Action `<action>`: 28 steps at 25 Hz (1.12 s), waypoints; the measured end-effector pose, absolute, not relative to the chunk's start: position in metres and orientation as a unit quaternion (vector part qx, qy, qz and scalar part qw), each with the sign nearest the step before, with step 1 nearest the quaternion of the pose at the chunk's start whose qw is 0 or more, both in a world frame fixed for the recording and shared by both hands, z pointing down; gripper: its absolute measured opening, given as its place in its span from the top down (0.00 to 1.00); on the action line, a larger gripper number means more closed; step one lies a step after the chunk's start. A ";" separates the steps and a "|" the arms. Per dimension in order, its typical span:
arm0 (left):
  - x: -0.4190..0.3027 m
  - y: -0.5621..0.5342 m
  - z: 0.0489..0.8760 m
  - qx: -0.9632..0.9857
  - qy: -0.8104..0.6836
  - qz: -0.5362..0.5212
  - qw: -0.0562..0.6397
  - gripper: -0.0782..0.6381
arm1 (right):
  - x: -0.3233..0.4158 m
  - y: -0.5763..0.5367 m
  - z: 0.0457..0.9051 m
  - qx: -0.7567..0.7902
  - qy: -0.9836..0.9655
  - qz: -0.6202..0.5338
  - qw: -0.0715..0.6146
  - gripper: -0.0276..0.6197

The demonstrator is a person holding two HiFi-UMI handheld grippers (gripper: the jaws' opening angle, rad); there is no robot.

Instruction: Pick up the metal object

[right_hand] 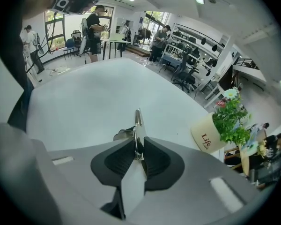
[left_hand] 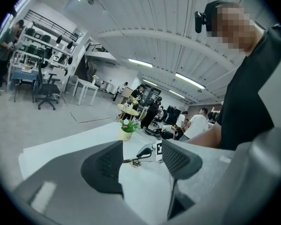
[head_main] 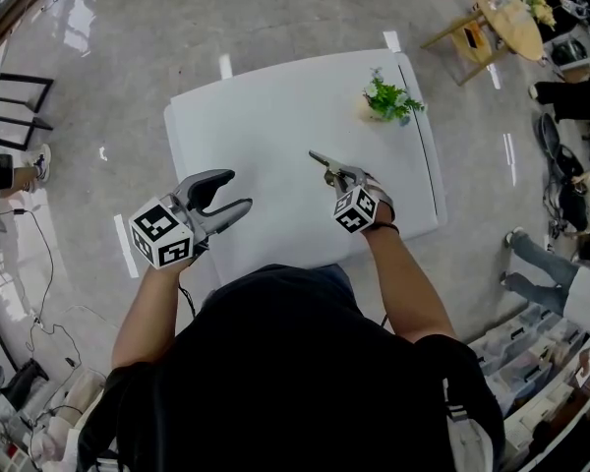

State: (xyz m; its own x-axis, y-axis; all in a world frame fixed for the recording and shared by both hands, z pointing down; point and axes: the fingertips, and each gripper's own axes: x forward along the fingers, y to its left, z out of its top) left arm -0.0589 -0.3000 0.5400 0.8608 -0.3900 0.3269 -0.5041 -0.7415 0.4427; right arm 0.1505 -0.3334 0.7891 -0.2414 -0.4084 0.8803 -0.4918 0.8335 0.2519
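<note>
The metal object (head_main: 324, 159) is a thin, flat silvery piece with a curved part. My right gripper (head_main: 342, 177) is shut on it over the middle of the white table (head_main: 275, 106). In the right gripper view the strip (right_hand: 138, 122) stands out past the pads, pinched at my right gripper (right_hand: 138, 154). Whether it is touching the tabletop I cannot tell. My left gripper (head_main: 234, 191) hangs open near the table's front left with nothing in it. The left gripper view looks between my left gripper (left_hand: 141, 167) jaws toward the metal object (left_hand: 133, 161).
A small potted plant (head_main: 386, 98) in a cream pot (right_hand: 210, 133) stands at the table's far right corner. Around the table is glossy floor. A round wooden table (head_main: 506, 13) and seated people are at the far right, and cables lie at the left.
</note>
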 end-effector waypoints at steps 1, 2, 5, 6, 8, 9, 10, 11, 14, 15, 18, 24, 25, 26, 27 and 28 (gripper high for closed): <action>-0.059 -0.300 0.540 0.927 -0.241 0.107 0.266 0.53 | 0.150 -0.335 0.789 0.287 -0.787 0.036 0.545 0.86; -0.059 -0.300 0.539 0.927 -0.242 0.108 0.266 0.53 | 0.150 -0.336 0.788 0.287 -0.787 0.035 0.545 0.87; -0.057 -0.300 0.539 0.928 -0.241 0.110 0.264 0.53 | 0.151 -0.337 0.787 0.285 -0.787 0.030 0.547 0.88; -0.056 -0.300 0.538 0.928 -0.240 0.110 0.263 0.53 | 0.152 -0.338 0.787 0.285 -0.786 0.028 0.548 0.88; -0.055 -0.300 0.537 0.928 -0.240 0.110 0.262 0.53 | 0.153 -0.339 0.787 0.284 -0.785 0.024 0.550 0.88; -0.055 -0.299 0.536 0.929 -0.240 0.110 0.261 0.53 | 0.153 -0.339 0.786 0.284 -0.784 0.021 0.551 0.89; -0.055 -0.298 0.535 0.929 -0.239 0.111 0.260 0.53 | 0.153 -0.339 0.785 0.284 -0.784 0.019 0.551 0.89; -0.056 -0.298 0.535 0.929 -0.239 0.111 0.260 0.53 | 0.153 -0.339 0.784 0.285 -0.784 0.018 0.552 0.90; -0.056 -0.297 0.534 0.929 -0.241 0.111 0.258 0.53 | 0.154 -0.338 0.784 0.286 -0.782 0.013 0.554 0.91; -0.057 -0.297 0.534 0.929 -0.241 0.110 0.257 0.53 | 0.154 -0.338 0.784 0.287 -0.781 0.012 0.555 0.92; -0.058 -0.297 0.532 0.930 -0.240 0.109 0.255 0.53 | 0.154 -0.338 0.784 0.291 -0.778 0.014 0.556 0.92; -0.063 -0.297 0.527 0.933 -0.237 0.110 0.248 0.53 | 0.155 -0.336 0.781 0.305 -0.773 0.020 0.556 0.92; -0.063 -0.297 0.526 0.933 -0.236 0.110 0.247 0.53 | 0.156 -0.336 0.780 0.307 -0.772 0.021 0.556 0.92; -0.064 -0.296 0.526 0.934 -0.236 0.110 0.246 0.53 | 0.156 -0.334 0.779 0.309 -0.772 0.021 0.555 0.92; -0.064 -0.295 0.525 0.934 -0.236 0.110 0.246 0.53 | 0.157 -0.333 0.779 0.311 -0.771 0.021 0.555 0.92; -0.064 -0.294 0.524 0.934 -0.236 0.109 0.245 0.53 | 0.157 -0.331 0.778 0.314 -0.771 0.022 0.554 0.92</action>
State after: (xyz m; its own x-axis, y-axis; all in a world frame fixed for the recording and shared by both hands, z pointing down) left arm -0.0645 -0.2939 0.5242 0.8647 -0.3870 0.3201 -0.4943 -0.7687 0.4059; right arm 0.1574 -0.3312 0.7778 -0.1886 -0.4595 0.8679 -0.5078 0.8021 0.3143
